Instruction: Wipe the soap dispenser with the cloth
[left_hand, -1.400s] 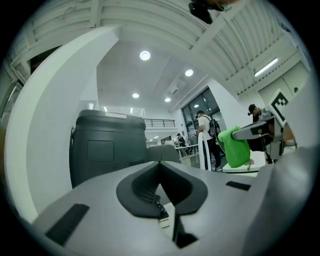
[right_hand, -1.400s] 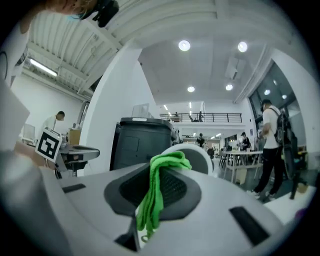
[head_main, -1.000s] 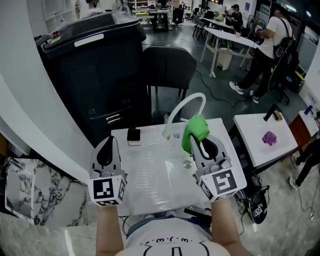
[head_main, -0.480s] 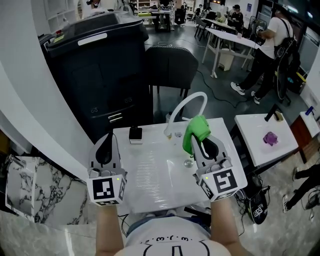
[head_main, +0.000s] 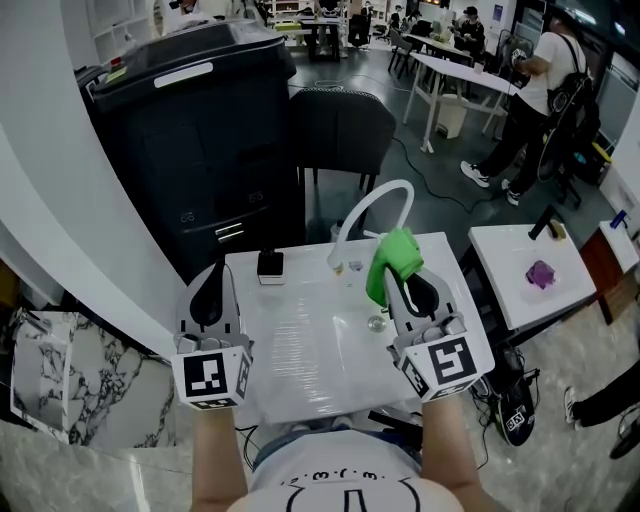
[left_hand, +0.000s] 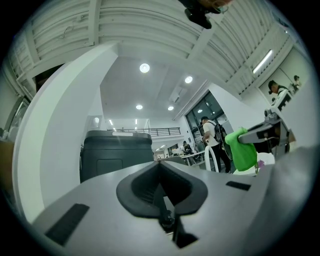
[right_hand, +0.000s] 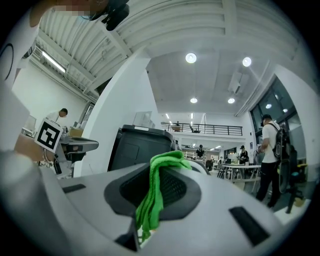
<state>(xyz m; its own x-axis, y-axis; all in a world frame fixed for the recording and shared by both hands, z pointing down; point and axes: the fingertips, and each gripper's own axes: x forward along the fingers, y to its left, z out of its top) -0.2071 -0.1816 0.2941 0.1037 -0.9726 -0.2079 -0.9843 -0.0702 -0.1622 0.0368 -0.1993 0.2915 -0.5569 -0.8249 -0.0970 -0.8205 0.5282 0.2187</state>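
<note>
Fingers of right gripper (head_main: 408, 286) pinch green cloth (head_main: 392, 258), its lower end hidden between them. Left gripper (head_main: 212, 288) is closed and empty; neither has moved.

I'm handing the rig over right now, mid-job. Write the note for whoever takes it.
Left hand-held gripper: shut, empty, over the left edge of the white sink top.
Right hand-held gripper: shut on the green cloth, held up near the white faucet.
Small black box, likely the soap dispenser: at the sink top's back edge, nothing touching it.
Done: cloth is in the grip.
Left: bring the cloth over to the box and wipe it.
</note>
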